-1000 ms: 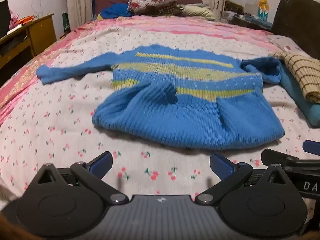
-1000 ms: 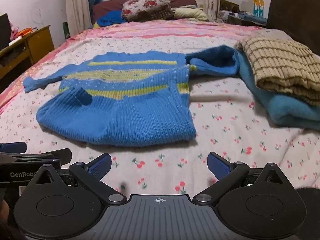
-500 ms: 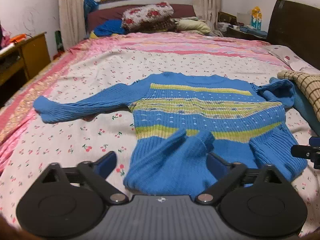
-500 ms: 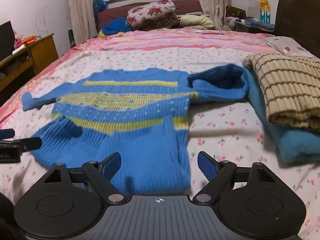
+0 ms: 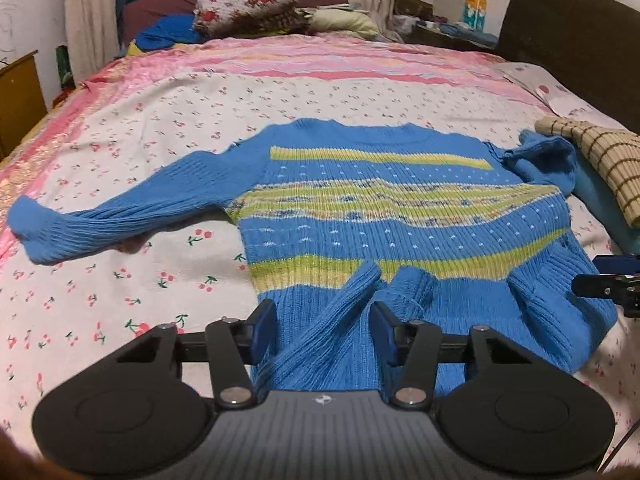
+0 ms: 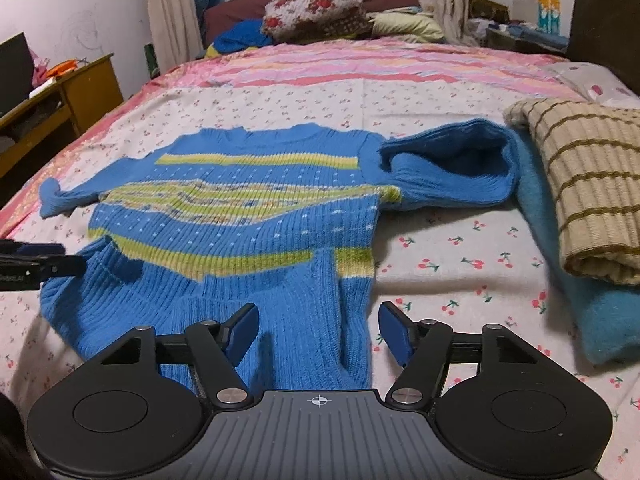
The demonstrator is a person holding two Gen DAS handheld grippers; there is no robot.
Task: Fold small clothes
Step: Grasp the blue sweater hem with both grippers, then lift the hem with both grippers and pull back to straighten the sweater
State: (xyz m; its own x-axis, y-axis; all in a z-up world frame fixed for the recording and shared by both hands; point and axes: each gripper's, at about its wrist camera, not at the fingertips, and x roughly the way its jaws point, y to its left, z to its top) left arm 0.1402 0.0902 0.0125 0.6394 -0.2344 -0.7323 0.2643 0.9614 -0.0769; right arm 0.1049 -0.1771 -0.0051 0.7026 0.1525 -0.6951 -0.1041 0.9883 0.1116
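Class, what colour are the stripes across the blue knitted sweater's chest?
Yellow-green stripes on the blue knitted sweater, clearest in the left wrist view.

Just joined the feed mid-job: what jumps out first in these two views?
The blue sweater with yellow-green stripes, spread flat on the cherry-print bedspread, one sleeve stretched out, the other bunched against a folded checked blanket. Both claws sit at its near hem: the left claw straddles a raised fold, the right claw the hem's corner. Both have just been closing, neither visibly pressing yet.
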